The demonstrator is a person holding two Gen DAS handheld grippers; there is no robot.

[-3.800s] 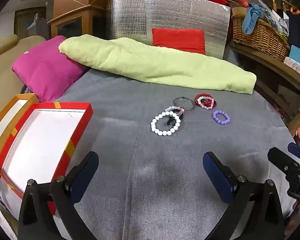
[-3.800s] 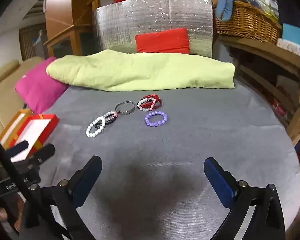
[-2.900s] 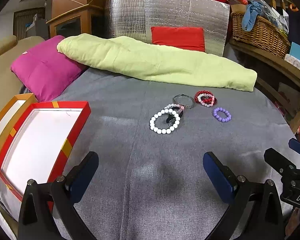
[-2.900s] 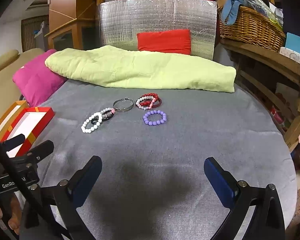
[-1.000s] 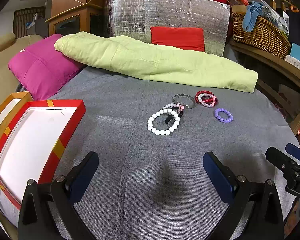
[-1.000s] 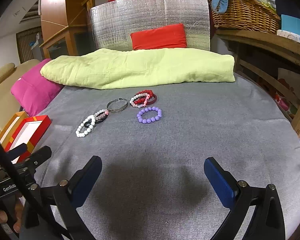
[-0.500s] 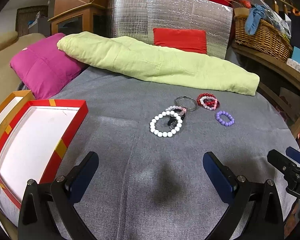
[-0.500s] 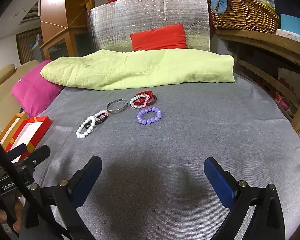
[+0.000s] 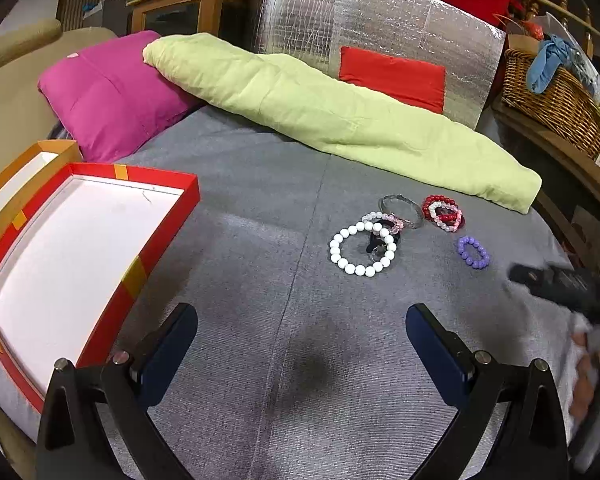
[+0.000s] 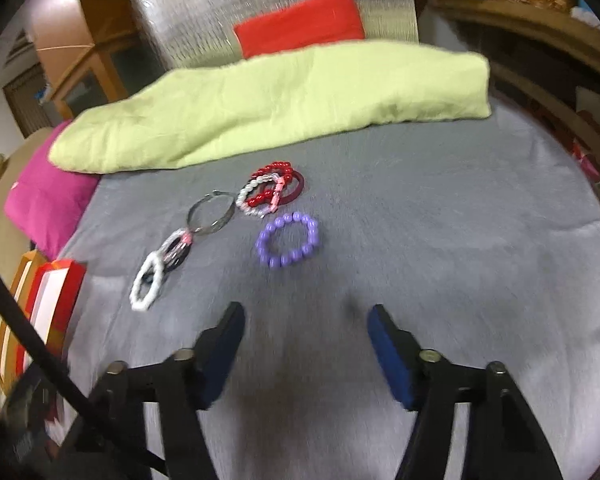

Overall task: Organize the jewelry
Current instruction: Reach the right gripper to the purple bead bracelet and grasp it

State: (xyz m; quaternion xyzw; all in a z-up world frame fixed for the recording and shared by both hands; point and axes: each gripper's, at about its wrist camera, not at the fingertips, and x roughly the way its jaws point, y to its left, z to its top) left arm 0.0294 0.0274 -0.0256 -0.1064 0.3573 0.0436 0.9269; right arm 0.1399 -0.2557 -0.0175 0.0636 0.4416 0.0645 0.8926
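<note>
Several bracelets lie on the grey cloth: a white bead bracelet [image 9: 362, 250] [image 10: 148, 280], a silver bangle [image 9: 402, 210] [image 10: 212, 214], a red and pink pile [image 9: 442, 212] [image 10: 270, 190], and a purple bead bracelet [image 9: 473, 252] [image 10: 288, 240]. A red box [image 9: 156, 236] [image 10: 66, 300] with a white floor lies at the left. My left gripper [image 9: 300, 340] is open over bare cloth near the box. My right gripper [image 10: 306, 336] hovers just short of the purple bracelet; its jaws are closing with nothing between them.
A green quilt [image 9: 332, 116] and a magenta pillow [image 9: 112, 96] line the far side of the cloth. A silver foil panel [image 9: 380, 20] with a red cushion stands behind. A wicker basket [image 9: 552, 100] sits on a wooden shelf at the right.
My right gripper has moved forward toward the purple bracelet, and its jaws have narrowed. The left view has shifted slightly, with the red box nearer the middle.
</note>
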